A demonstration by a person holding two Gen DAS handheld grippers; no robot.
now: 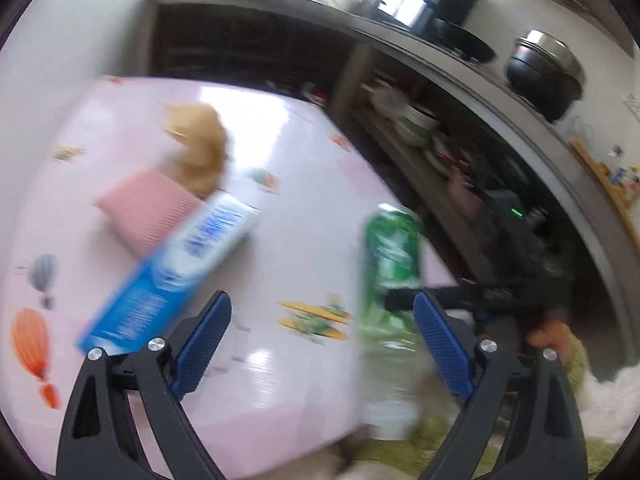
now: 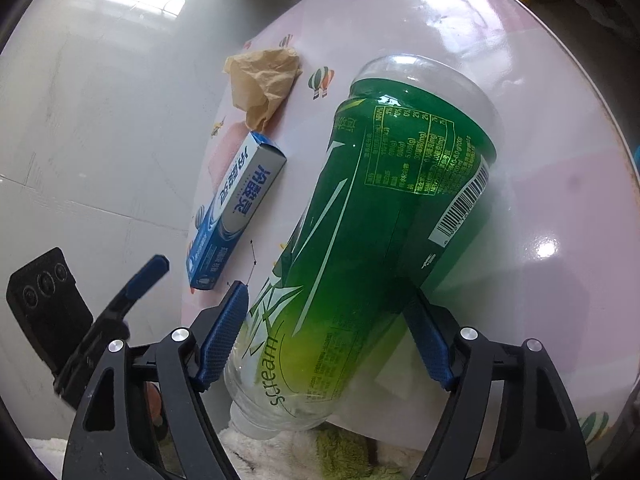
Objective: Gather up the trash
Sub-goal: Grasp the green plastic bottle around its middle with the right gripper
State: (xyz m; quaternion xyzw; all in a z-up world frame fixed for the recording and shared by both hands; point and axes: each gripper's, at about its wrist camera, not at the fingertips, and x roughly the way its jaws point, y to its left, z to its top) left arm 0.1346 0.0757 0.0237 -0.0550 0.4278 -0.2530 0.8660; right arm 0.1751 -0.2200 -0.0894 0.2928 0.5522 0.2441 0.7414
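Right wrist view: the right hand-held gripper (image 2: 326, 322) straddles a green bottle (image 2: 384, 216) lying on the pink worktop (image 2: 560, 160), neck toward the camera. Its blue pads (image 2: 224, 336) sit at the bottle's sides — whether they press on it I cannot tell. Left of the bottle lies a blue box (image 2: 236, 208), beyond that a crumpled brown paper (image 2: 262, 80). The left hand-held gripper (image 1: 322, 316) hovers wide open and empty, just left of the bottle.

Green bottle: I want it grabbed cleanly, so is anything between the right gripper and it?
Nothing visible. The green bottle sits between the right gripper's pads; the toothpaste box lies apart, to its left.
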